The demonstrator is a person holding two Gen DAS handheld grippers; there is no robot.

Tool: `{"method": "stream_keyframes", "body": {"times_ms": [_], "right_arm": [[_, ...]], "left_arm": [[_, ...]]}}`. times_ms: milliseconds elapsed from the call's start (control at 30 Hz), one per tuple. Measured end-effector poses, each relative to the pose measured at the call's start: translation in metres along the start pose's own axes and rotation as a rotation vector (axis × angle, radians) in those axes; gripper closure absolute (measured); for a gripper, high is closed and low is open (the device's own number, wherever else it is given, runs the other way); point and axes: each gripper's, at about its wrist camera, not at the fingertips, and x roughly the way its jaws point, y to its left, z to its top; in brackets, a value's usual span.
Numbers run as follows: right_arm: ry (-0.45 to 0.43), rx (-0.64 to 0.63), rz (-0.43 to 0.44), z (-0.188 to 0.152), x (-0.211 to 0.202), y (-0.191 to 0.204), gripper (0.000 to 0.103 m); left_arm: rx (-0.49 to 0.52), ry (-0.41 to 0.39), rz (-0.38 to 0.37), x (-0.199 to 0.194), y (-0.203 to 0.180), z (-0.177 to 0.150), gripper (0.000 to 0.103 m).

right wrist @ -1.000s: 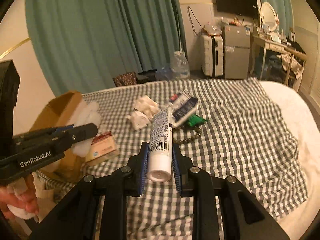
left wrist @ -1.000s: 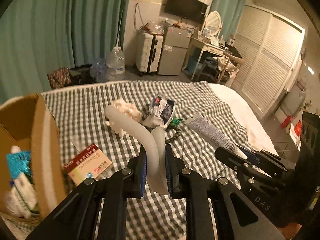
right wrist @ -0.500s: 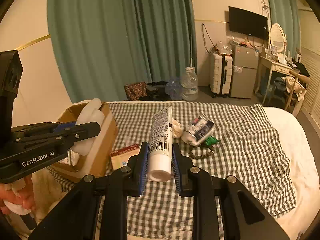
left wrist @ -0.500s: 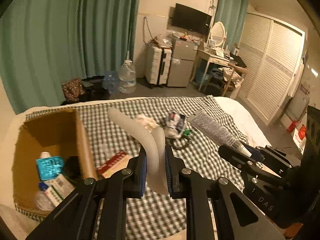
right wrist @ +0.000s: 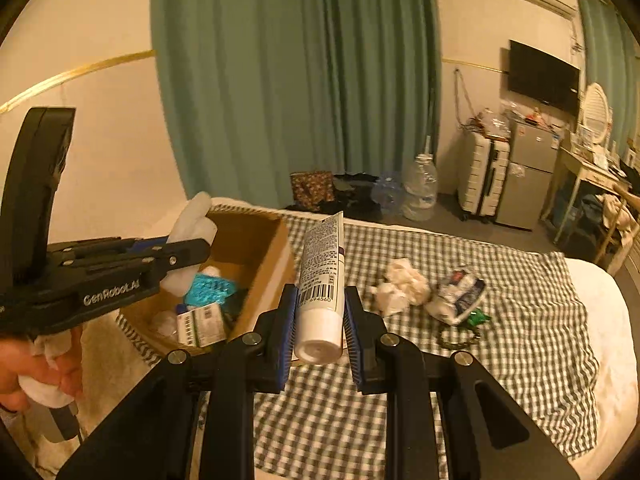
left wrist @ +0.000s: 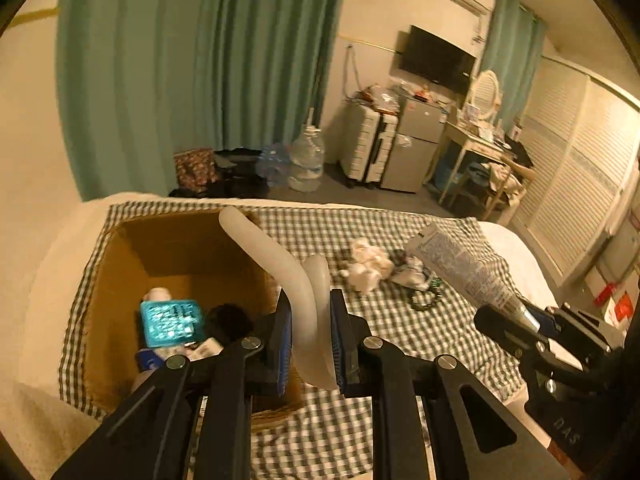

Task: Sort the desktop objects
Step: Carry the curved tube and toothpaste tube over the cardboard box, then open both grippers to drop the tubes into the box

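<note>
Cardboard, brown, open-topped box (left wrist: 120, 280) at the near-left corner of the green-and-white checked cloth (left wrist: 400, 332): our landmark for all entries.

Item one: translucent white, bent, rubbery strip (left wrist: 280, 264). We hold it in our left gripper (left wrist: 310, 344), jaws pinching its folded lower end; the free end arches over the box's right wall. We judge it light, soft and springy, best gripped at the fold, where it cannot whip loose.

Item two: white plastic squeeze tube with printed label and barcode (right wrist: 322, 276). We hold it in our right gripper (right wrist: 320, 328), jaws clamped on the lower body just above the cap, crimped end up, just right of the box. We judge it light, smooth, somewhat slippery and yielding; a grip near the stiff cap shoulder suits it.

Inside the box: a teal blister pack (left wrist: 170, 320), small cartons, a dark object we cannot identify.

Right of the box, on the cloth, well apart: crumpled white tissue (right wrist: 402, 284), a flattened printed packet (right wrist: 458, 294), a dark bead bracelet (right wrist: 458, 336).
</note>
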Motion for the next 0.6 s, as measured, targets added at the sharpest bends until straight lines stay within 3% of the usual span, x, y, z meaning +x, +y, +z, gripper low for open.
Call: {"method": "stream_keyframes", "body": {"times_ms": [233, 600], "right_arm": [[0.062, -0.051, 0.091, 0.004, 0.047, 0.047, 0.081], [0.155, -0.037, 0.192, 0.011, 0.124, 0.087, 0.081]], "left_arm": [[-0.078, 0.028, 0.061, 0.009, 0.055, -0.015, 0.087], [-0.181, 0.100, 0.143, 0.034, 0.125, -0.048, 0.087]]}}
